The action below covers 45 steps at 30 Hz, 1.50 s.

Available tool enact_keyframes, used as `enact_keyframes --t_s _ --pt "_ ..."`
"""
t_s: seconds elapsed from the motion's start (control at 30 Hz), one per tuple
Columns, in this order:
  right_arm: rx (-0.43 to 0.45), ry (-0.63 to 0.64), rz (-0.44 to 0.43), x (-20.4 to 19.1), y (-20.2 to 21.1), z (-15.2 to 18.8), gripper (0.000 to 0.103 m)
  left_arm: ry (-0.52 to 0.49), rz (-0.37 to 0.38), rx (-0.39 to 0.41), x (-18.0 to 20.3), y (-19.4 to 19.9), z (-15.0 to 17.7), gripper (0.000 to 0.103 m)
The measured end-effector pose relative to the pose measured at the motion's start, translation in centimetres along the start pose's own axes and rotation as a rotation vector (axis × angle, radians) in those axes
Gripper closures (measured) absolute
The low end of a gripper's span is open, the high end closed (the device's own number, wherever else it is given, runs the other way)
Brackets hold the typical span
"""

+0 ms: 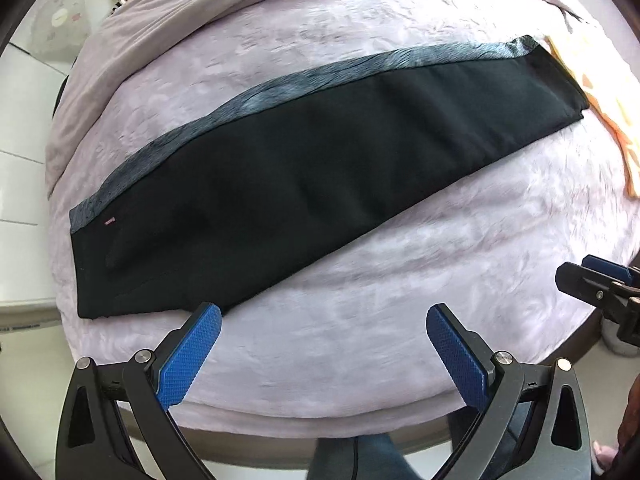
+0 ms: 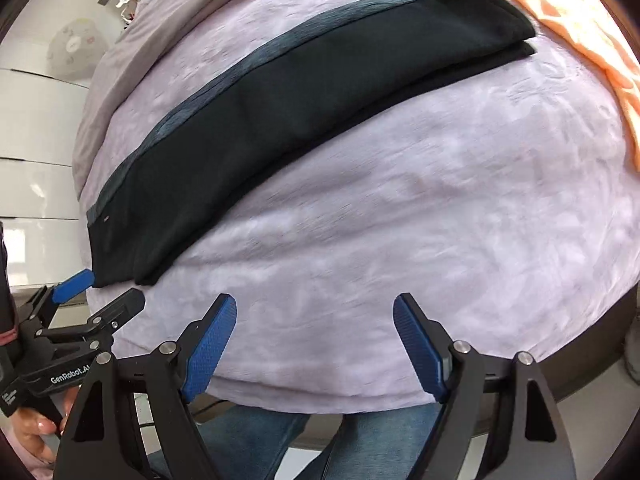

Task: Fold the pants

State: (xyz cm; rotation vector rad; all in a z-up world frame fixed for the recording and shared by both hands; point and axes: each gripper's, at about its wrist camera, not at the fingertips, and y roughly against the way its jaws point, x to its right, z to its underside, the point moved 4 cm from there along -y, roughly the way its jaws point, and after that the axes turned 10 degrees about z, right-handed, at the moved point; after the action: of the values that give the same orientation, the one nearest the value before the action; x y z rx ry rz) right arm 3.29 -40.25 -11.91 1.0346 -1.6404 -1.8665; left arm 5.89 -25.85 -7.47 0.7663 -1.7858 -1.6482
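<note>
While the black pants [image 1: 304, 168] lie on the lilac bedspread [image 1: 360, 300] already folded leg over leg lengthwise, the crosswise folds seem left, and both the left gripper [image 1: 324, 312] and right gripper [image 2: 314, 304] gape empty.

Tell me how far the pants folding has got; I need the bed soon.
Done: the black pants lie on the lilac bedspread folded lengthwise, one leg stacked on the other. In hand: nothing; the left tongs and right tongs are both open and empty above the near edge. Left: folding the long strip crosswise into a compact stack.
</note>
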Motion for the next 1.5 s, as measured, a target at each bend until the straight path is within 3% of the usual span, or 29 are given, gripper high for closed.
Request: enact_keyframes --t_s 0.17,0.4,0.77,0.97,1.0,1.13,1.23,1.37,1.5 --pt "-0.017 0.039 -0.003 4.9 0.6 -3.6 0.020 0.046 -0.010 -0.012 4.1 -0.3 -2.1 0.000" --pt "0.009 0.024 0.009 9.7 1.4 -8.3 0.020 0.024 -0.019 -0.020 7.5 -0.9 -4.6 0.000" --pt "0.027 -0.063 -0.003 13.9 0.3 -13.2 0.020 0.012 -0.028 -0.077 9.9 -3.9 -8.3 0.000" --pt "0.127 -0.128 -0.028 15.0 0.3 -17.0 0.020 -0.012 -0.043 -0.077 10.7 -4.3 -9.6 0.000" --pt "0.133 -0.139 -0.030 15.2 0.1 -17.5 0.023 -0.011 -0.045 -0.078 10.8 -4.4 -9.7 0.000" --pt "0.101 -0.228 -0.058 17.0 -1.5 -18.4 0.070 0.000 -0.045 -0.084 10.7 -4.4 -9.7 0.000" --pt "0.135 -0.255 -0.121 18.2 -0.7 -18.4 0.083 0.007 -0.047 -0.087 10.5 -4.6 -9.5 0.000" --pt "0.102 -0.209 -0.066 18.3 -1.1 -17.8 0.083 0.020 -0.053 -0.114 10.1 -5.5 -9.1 0.000" --pt "0.088 -0.219 -0.083 18.7 -1.1 -17.5 0.082 0.026 -0.048 -0.102 10.0 -5.3 -9.0 0.000"
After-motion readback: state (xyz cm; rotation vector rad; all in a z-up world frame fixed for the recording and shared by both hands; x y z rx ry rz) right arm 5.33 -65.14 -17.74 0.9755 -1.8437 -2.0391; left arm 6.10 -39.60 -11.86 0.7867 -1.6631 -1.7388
